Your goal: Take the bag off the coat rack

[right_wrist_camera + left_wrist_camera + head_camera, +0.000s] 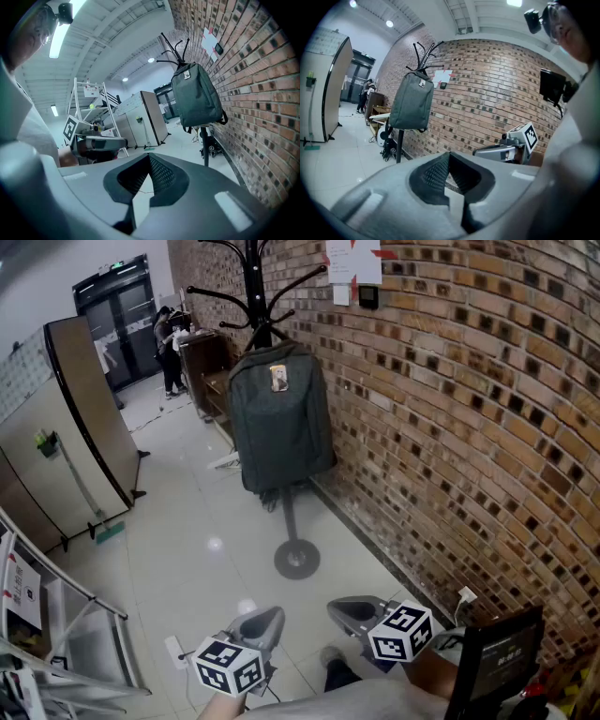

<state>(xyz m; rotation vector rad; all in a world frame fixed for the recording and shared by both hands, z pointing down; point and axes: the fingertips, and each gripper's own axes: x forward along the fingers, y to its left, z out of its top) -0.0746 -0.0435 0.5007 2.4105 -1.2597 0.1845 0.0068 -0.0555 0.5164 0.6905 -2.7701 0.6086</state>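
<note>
A dark grey backpack [279, 418] hangs from a black coat rack [255, 277] beside the brick wall; the rack's round base [297, 560] rests on the floor. The same backpack [411, 101] shows upper left in the left gripper view, and the backpack [196, 97] sits right of centre in the right gripper view. My left gripper [269, 622] and right gripper [345, 613] are low at the bottom, well short of the bag. Both are shut with nothing between the jaws. The left gripper [449, 159] and right gripper [150, 161] point toward the rack.
A brick wall [469, 427] runs along the right. A beige partition [80, 418] stands at left, a metal rack [56, 634] at bottom left. A person [171, 348] stands by wooden furniture [208, 367] behind the coat rack. A black monitor [497, 657] is at bottom right.
</note>
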